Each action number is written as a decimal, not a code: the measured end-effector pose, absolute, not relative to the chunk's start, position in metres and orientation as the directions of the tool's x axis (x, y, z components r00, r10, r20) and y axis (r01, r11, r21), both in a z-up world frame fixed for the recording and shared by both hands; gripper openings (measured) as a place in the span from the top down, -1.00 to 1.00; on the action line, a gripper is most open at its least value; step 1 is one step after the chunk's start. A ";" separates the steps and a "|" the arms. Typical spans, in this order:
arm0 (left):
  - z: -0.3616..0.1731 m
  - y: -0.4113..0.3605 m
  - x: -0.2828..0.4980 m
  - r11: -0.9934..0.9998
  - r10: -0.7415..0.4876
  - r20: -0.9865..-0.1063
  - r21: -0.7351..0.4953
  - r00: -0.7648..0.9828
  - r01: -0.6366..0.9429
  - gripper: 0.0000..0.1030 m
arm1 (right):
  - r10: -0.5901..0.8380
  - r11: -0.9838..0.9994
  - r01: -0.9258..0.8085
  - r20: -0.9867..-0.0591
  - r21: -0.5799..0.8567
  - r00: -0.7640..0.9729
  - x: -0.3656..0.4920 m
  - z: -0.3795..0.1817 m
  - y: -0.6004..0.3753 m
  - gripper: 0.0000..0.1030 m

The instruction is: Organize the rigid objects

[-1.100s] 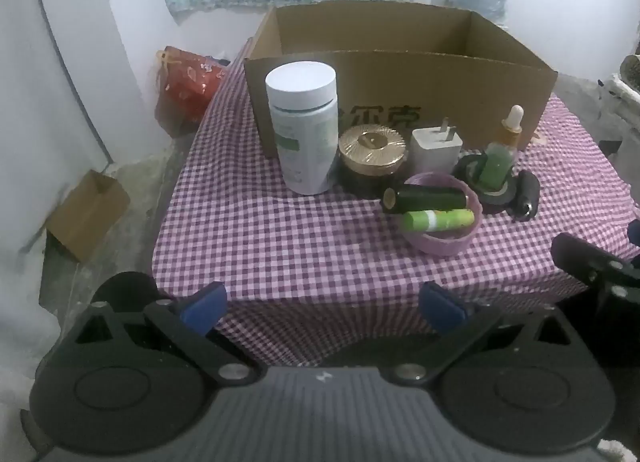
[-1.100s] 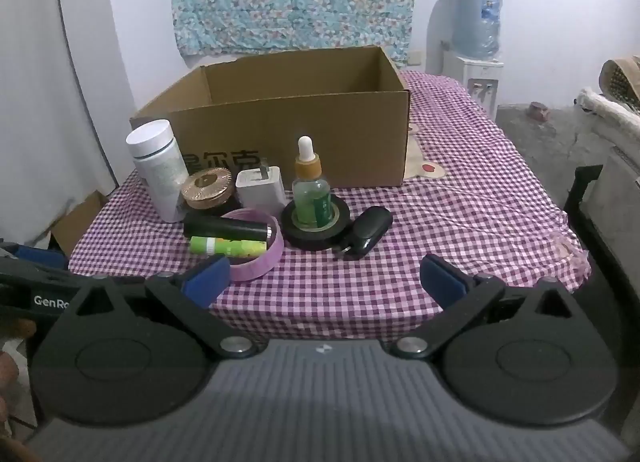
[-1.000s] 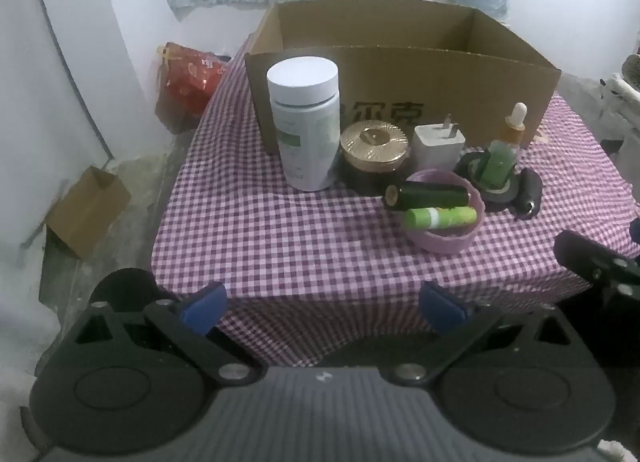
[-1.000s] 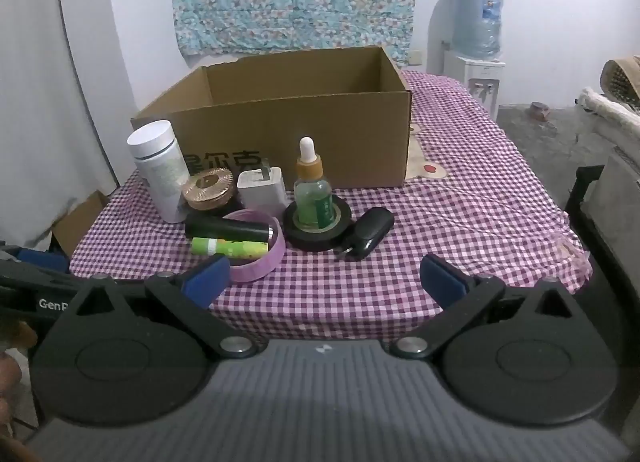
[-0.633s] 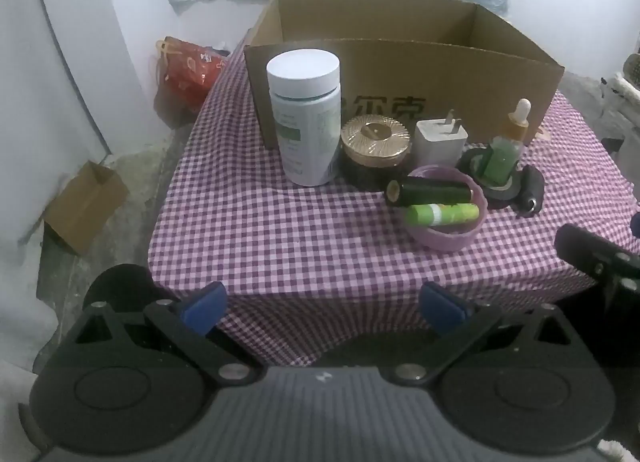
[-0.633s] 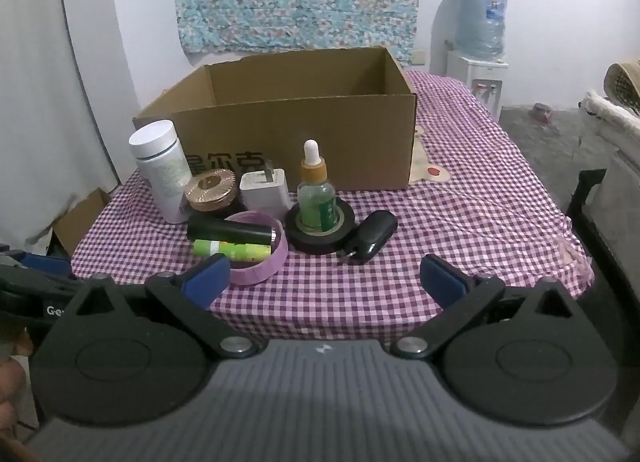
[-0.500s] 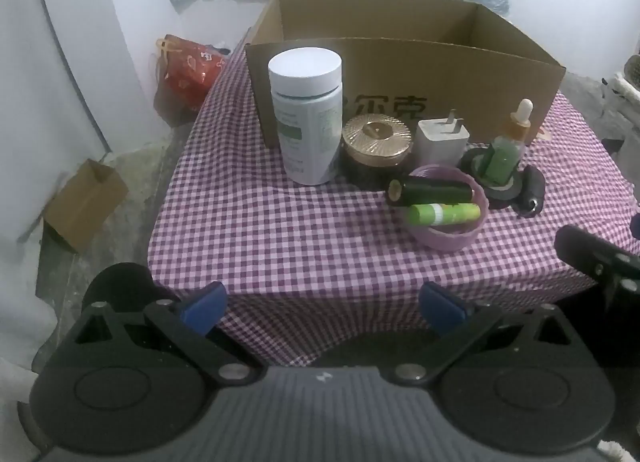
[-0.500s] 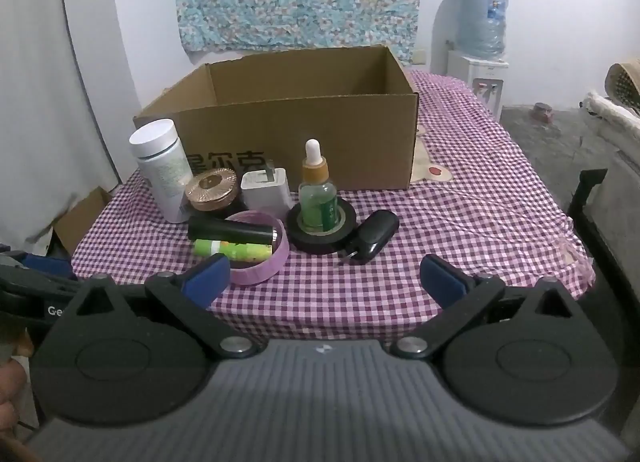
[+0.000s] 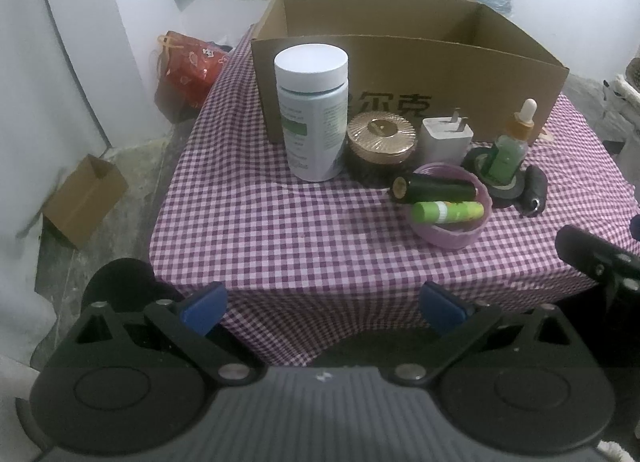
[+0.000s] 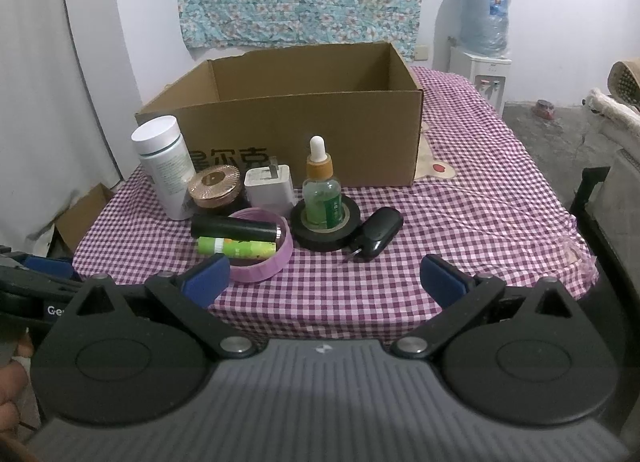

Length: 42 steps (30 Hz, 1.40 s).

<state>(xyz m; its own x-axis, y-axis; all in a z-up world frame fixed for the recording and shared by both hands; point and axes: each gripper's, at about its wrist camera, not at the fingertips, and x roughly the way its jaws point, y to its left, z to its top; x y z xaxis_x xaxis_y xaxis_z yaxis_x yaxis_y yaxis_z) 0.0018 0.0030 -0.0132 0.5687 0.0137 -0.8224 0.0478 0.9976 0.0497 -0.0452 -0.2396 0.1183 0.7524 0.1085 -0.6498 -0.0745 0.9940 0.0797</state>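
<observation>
An open cardboard box [image 9: 440, 73] [image 10: 304, 125] stands on the checked tablecloth. In front of it are a white bottle [image 9: 312, 113] [image 10: 164, 171], a gold-lidded jar [image 9: 381, 139] [image 10: 216, 185], a white charger [image 9: 446, 137] [image 10: 269, 185], and a green dropper bottle [image 9: 509, 149] [image 10: 320, 191] standing inside a black tape roll [image 10: 325, 223]. A pink ring [image 9: 450, 217] [image 10: 264, 254] carries a black tube [image 10: 234, 227] and a green tube [image 10: 236, 248]. A black key fob [image 10: 378, 232] lies to the right. My left gripper [image 9: 322, 304] and right gripper [image 10: 326, 276] are both open and empty, short of the table's near edge.
A small cardboard box [image 9: 84, 199] and a red bag [image 9: 190, 65] sit on the floor to the left of the table. A water dispenser [image 10: 482, 33] stands at the back right. The right half of the tablecloth [image 10: 480, 197] is bare.
Both grippers have crept slightly closer to the table, so the objects look a little larger. Nothing on the table has moved; both grippers stay open.
</observation>
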 end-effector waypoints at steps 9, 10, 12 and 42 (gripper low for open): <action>-0.012 0.007 0.005 0.998 0.012 -0.825 0.047 0.565 0.049 -0.99 | 0.112 0.994 -0.079 -0.651 0.079 0.751 -0.045 0.119 -0.238 -0.97; -0.012 0.008 0.004 0.998 0.012 -0.825 0.047 0.564 0.049 -0.99 | 0.111 0.994 -0.078 -0.651 0.079 0.751 -0.044 0.119 -0.238 -0.97; -0.012 0.008 0.004 0.998 0.011 -0.825 0.047 0.565 0.049 -0.99 | 0.112 0.994 -0.079 -0.651 0.080 0.751 -0.044 0.119 -0.238 -0.97; -0.017 0.003 0.011 0.995 0.019 -0.839 0.067 0.544 0.069 -0.99 | 0.145 0.989 -0.087 -0.648 0.121 0.748 -0.039 0.115 -0.243 -0.97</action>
<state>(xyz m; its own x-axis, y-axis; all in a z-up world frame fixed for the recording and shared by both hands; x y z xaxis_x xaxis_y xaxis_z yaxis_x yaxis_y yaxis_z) 0.0111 0.0025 -0.0171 0.5435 0.0187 -0.8392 0.0690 0.9954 0.0668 -0.0391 -0.2434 0.1155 0.7475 0.1449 -0.6482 -0.0868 0.9889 0.1210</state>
